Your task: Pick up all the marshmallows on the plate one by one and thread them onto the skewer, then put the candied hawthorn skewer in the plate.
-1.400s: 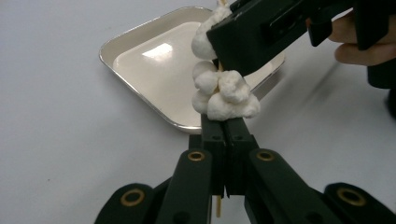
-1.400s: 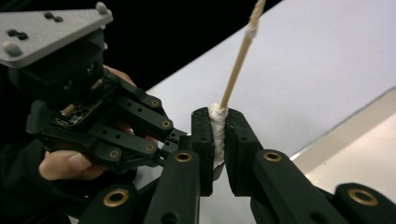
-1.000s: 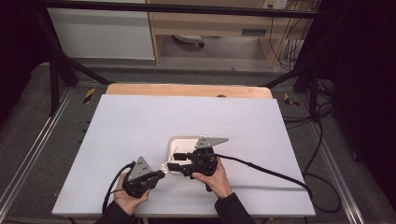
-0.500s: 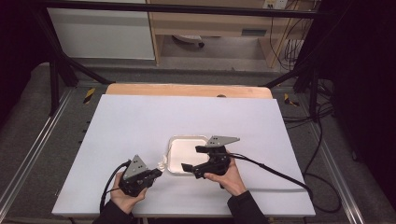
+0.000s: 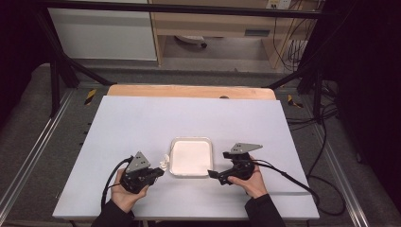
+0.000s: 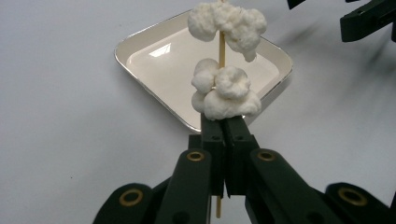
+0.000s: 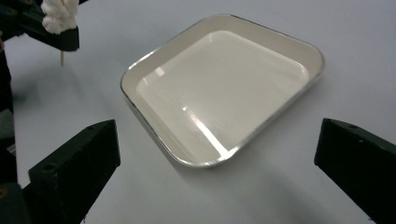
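Your left gripper (image 6: 223, 128) was clamped on a wooden skewer (image 6: 221, 49) carrying two white fluffy lumps (image 6: 225, 91), just left of the white square tray (image 5: 191, 158). Your right gripper (image 5: 213, 174), just right of the tray, had just been opening, jaws wide with nothing between.

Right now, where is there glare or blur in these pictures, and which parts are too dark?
High view: the table is evenly lit, its surroundings fall dark. Left gripper view: a highlight on the tray; the skewer with white lumps sharp. Right gripper view: streaks of glare on the tray floor, the near jaws soft and dark.
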Available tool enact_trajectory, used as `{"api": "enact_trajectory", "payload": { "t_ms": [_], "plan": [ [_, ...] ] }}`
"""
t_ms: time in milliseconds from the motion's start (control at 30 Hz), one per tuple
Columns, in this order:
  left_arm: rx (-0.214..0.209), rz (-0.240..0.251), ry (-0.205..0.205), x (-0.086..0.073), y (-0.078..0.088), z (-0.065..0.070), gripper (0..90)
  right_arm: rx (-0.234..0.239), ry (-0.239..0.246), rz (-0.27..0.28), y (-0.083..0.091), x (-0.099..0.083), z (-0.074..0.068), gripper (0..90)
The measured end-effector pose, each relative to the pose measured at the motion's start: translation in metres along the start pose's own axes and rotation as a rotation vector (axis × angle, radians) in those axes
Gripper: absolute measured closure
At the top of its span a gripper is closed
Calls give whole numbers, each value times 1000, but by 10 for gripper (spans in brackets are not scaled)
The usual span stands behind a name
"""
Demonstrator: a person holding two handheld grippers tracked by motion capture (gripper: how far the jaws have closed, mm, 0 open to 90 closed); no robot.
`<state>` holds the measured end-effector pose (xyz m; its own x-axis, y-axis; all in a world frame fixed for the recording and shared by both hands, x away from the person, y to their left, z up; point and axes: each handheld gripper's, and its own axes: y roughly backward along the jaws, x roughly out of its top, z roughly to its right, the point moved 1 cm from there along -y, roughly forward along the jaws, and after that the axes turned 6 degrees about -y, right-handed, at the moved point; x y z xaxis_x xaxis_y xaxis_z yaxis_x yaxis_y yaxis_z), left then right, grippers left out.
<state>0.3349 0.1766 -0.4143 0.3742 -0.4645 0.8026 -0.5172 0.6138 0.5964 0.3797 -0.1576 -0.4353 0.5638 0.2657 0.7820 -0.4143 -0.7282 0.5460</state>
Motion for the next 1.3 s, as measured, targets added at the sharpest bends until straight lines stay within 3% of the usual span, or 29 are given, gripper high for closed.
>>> {"api": "enact_trajectory", "payload": {
  "t_ms": [233,333,567,833,1300],
  "plan": [
    [0,-20,11,13,-3,-6,885,-36,3,7,24,-15,19,6],
    [-2,-23,16,19,-5,-8,885,-53,-17,8,33,-22,26,6],
    [-15,-53,21,34,-15,-10,884,-89,-22,4,44,-33,36,6],
    [-16,-109,21,44,-37,-12,883,-118,-28,8,53,-40,42,6],
    [9,-246,11,55,-83,-7,879,-112,-42,22,62,-47,47,6]
  ]
}}
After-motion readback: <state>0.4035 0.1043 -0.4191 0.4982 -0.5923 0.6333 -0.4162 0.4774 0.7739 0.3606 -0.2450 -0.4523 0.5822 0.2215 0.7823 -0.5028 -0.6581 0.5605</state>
